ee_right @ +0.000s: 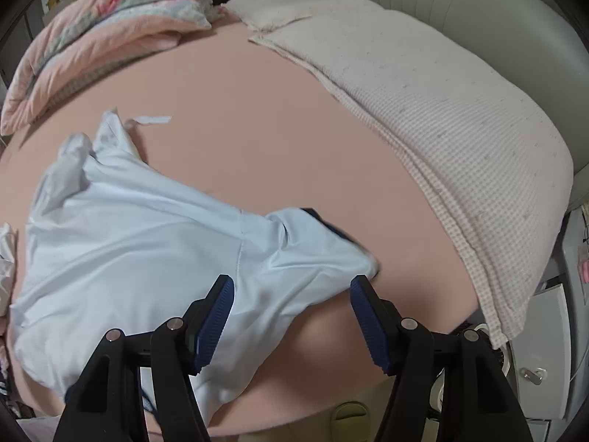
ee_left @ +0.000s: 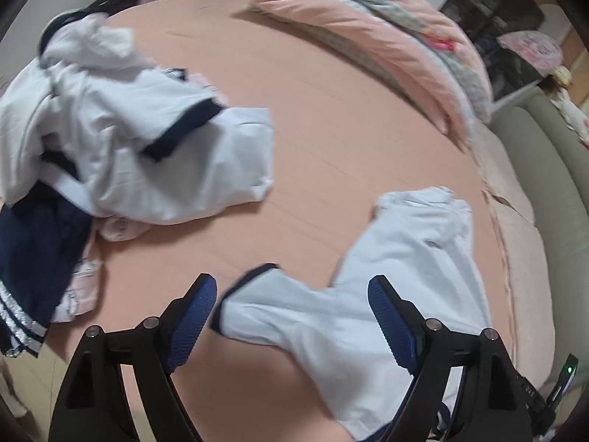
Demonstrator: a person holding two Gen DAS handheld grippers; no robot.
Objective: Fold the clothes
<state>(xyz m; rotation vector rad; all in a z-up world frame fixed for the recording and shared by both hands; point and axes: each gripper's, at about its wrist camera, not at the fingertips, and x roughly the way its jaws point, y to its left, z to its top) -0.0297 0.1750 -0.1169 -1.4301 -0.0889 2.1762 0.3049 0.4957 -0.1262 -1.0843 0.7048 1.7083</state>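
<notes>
Now shirt [ee_left: 386, 258] lies diagonally, hem toward quilt [ee_left: 368, 18].

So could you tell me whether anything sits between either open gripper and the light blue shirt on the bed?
Nothing visible does. The light blue shirt lies directly below both the left gripper and the right gripper, jaws open, no other garment over it. The clothes pile lies apart from it, across bare sheet.

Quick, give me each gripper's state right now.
Left gripper: open, holding nothing, above the pale blue shirt with navy trim.
Right gripper: open, holding nothing, above the same shirt.
</notes>
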